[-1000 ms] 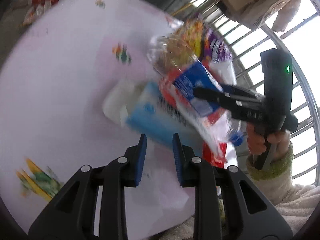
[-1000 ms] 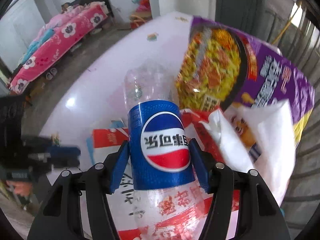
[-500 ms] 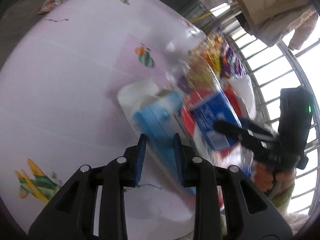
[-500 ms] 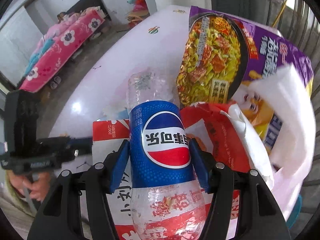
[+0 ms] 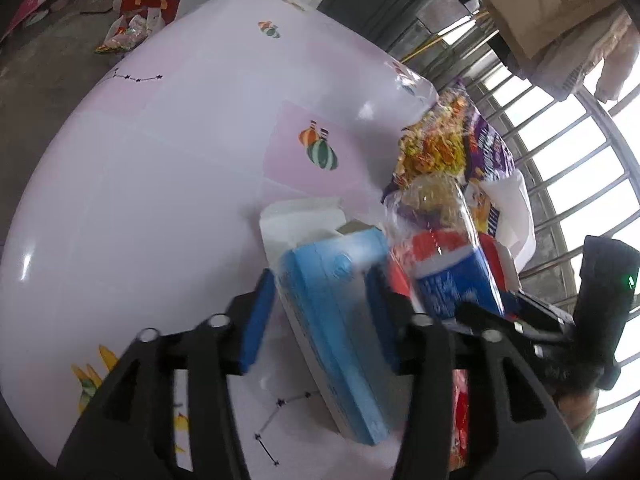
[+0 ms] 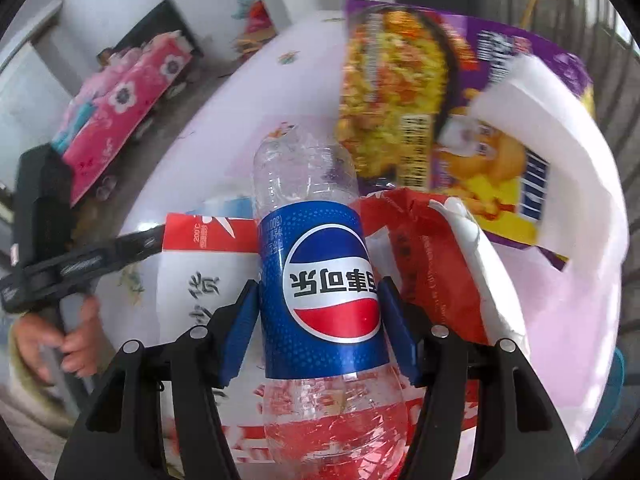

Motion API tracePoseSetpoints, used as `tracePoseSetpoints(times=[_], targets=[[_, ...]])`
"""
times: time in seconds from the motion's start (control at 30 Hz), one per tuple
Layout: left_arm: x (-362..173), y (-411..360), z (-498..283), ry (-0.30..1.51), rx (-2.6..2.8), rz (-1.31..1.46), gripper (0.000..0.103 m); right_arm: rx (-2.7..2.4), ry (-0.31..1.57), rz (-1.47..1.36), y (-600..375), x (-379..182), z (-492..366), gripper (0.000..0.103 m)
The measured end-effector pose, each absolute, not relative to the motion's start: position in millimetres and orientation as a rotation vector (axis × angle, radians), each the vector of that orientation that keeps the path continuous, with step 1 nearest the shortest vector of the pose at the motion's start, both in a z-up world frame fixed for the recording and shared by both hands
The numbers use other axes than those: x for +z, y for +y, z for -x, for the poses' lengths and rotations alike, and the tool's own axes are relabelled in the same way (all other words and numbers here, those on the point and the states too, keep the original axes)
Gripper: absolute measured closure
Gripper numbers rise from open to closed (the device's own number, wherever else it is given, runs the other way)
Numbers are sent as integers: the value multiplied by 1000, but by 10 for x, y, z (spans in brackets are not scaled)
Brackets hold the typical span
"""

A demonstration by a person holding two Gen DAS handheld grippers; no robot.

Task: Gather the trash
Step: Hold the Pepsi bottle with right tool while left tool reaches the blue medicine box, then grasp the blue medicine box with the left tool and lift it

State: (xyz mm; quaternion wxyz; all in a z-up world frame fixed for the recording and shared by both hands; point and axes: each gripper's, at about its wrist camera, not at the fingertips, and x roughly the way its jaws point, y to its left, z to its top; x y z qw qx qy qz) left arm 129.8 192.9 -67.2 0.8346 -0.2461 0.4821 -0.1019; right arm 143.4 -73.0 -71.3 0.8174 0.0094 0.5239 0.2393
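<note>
My right gripper (image 6: 320, 300) is shut on an empty Pepsi bottle (image 6: 320, 272), held over a pile of trash; the bottle also shows in the left wrist view (image 5: 448, 256). My left gripper (image 5: 320, 312) is open, its blue pads on either side of a blue and white carton (image 5: 332, 312) with an open flap; I cannot tell whether they touch it. The carton lies on the pink table (image 5: 160, 160). A purple noodle packet (image 6: 440, 92), a red wrapper (image 6: 432, 260) and a red and white paper box (image 6: 192, 280) lie in the pile.
A white plastic bag (image 6: 568, 184) lies at the right of the pile. Window bars (image 5: 580, 168) stand behind the table. A red bag (image 5: 140, 4) sits on the floor beyond the table's far edge. A pink bed (image 6: 124, 108) is far left.
My left gripper has opened wider and moved forward so the blue carton now sits between its pads. My right gripper still holds the bottle, shifted slightly over the pile.
</note>
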Motion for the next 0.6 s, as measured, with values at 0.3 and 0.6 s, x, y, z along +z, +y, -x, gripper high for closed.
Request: tracePoseSetpoints(times=[0.3, 0.6], targets=[[-634, 1596, -1170, 1030, -219, 376, 42, 467, 1093, -157, -1058, -743, -1473, 44], [-615, 1449, -1305, 1021, -204, 369, 23, 453, 1082, -193, -1183, -744, -1451, 44]])
